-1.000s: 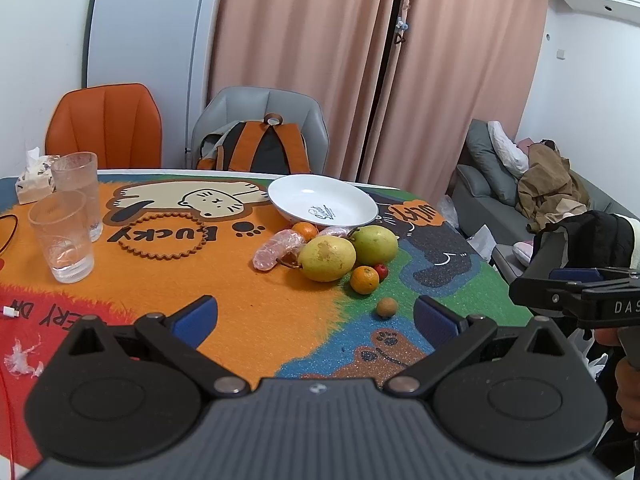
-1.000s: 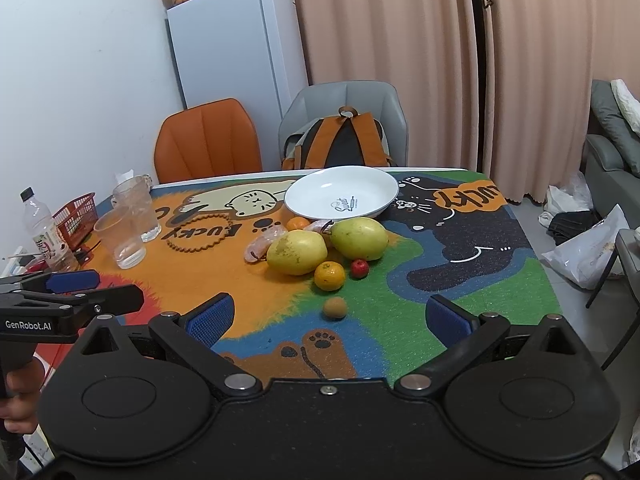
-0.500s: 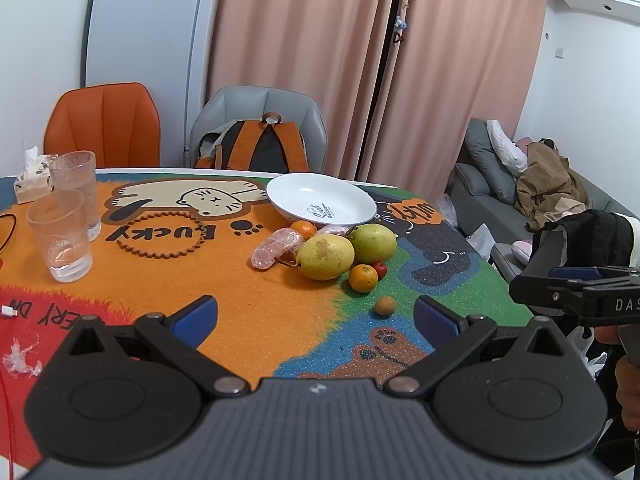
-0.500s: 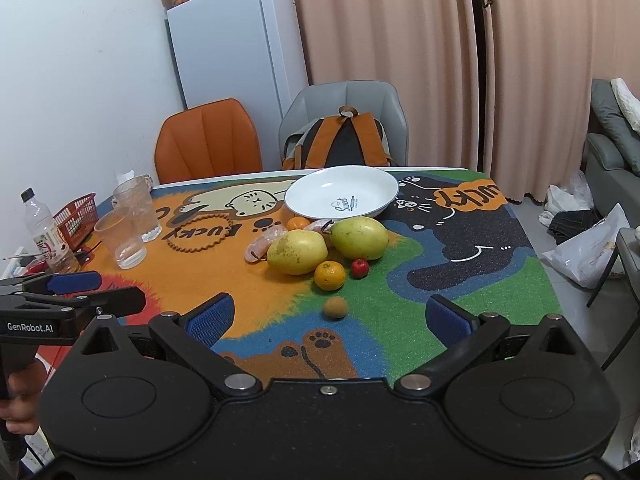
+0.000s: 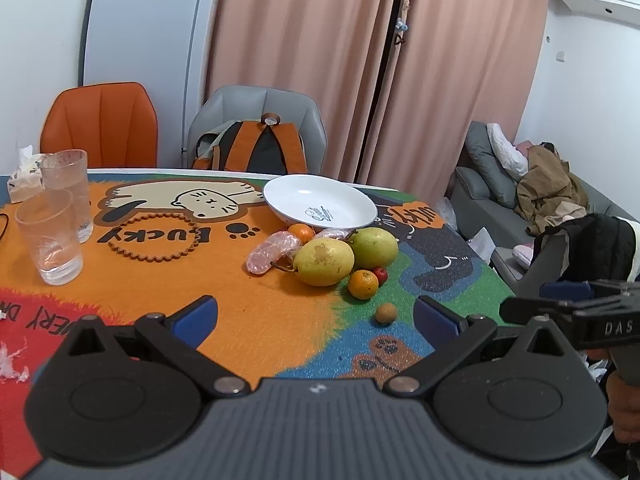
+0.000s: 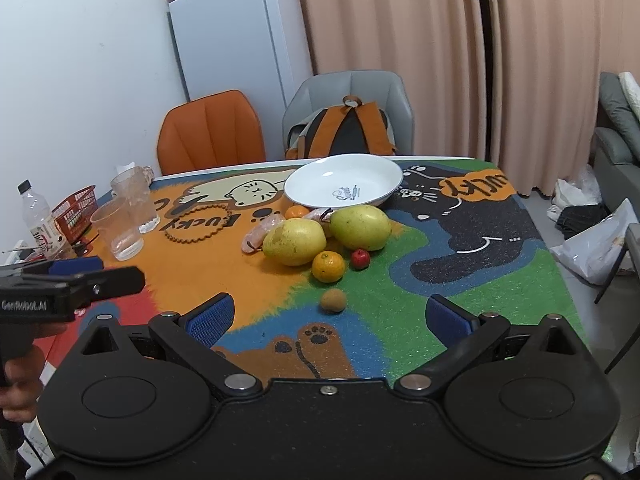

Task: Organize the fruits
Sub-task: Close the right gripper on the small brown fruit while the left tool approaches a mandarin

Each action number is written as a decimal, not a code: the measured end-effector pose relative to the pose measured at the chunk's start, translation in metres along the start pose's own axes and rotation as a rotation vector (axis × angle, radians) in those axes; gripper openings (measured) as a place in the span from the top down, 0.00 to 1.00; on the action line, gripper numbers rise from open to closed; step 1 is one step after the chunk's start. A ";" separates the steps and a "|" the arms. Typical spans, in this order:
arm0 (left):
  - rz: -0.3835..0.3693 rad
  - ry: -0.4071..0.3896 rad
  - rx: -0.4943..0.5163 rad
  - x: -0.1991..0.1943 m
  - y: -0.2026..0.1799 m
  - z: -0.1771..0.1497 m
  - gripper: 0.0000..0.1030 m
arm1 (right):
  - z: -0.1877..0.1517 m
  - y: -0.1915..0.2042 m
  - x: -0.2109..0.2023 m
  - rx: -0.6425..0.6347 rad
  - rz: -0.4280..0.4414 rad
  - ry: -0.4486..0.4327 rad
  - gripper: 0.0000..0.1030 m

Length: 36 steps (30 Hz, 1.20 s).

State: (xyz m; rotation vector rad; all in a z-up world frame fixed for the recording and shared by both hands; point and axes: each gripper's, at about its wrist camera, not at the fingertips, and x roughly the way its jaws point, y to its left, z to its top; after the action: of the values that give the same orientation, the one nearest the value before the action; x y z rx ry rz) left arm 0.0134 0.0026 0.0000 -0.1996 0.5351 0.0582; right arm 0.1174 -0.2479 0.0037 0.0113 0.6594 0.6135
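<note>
An empty white plate [image 5: 320,202] [image 6: 344,186] sits at the far middle of the table. In front of it lie two large yellow-green fruits [image 5: 324,262] [image 6: 294,241], [image 5: 375,242] [image 6: 360,227], an orange [image 5: 363,284] [image 6: 328,266], a second orange [image 5: 301,232] [image 6: 297,211] by the plate, a small red fruit [image 5: 380,274] [image 6: 360,259] and a small brown fruit [image 5: 385,313] [image 6: 333,300]. My left gripper [image 5: 316,316] and right gripper [image 6: 330,318] both stand open at the near edge, nothing between their fingers.
Pink plastic-wrapped items [image 5: 272,251] lie left of the fruits. Two clear glasses [image 5: 50,240] [image 6: 117,232] stand at the left. A bottle [image 6: 40,220] and red basket [image 6: 76,210] are at the far left. Two chairs, one holding a backpack [image 5: 256,148], stand behind the table.
The left gripper's view has drifted slightly, with the fruits sitting a little lower and to the left. The right gripper has barely moved. Both stay open.
</note>
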 end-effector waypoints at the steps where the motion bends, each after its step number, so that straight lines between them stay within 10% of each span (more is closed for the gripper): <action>1: 0.000 -0.002 -0.001 0.003 0.001 0.001 0.00 | -0.001 -0.002 0.002 0.003 0.009 0.002 0.00; 12: -0.031 0.003 -0.011 0.036 0.004 -0.002 0.02 | -0.006 -0.017 0.039 0.032 0.039 0.024 0.01; 36: -0.053 0.093 -0.030 0.109 0.016 -0.009 0.38 | -0.009 -0.031 0.134 0.080 0.144 0.151 0.47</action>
State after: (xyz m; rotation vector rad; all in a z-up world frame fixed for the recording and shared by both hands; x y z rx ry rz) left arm 0.1003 0.0169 -0.0661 -0.2463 0.6211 0.0050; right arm 0.2114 -0.2033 -0.0863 0.0881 0.8348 0.7308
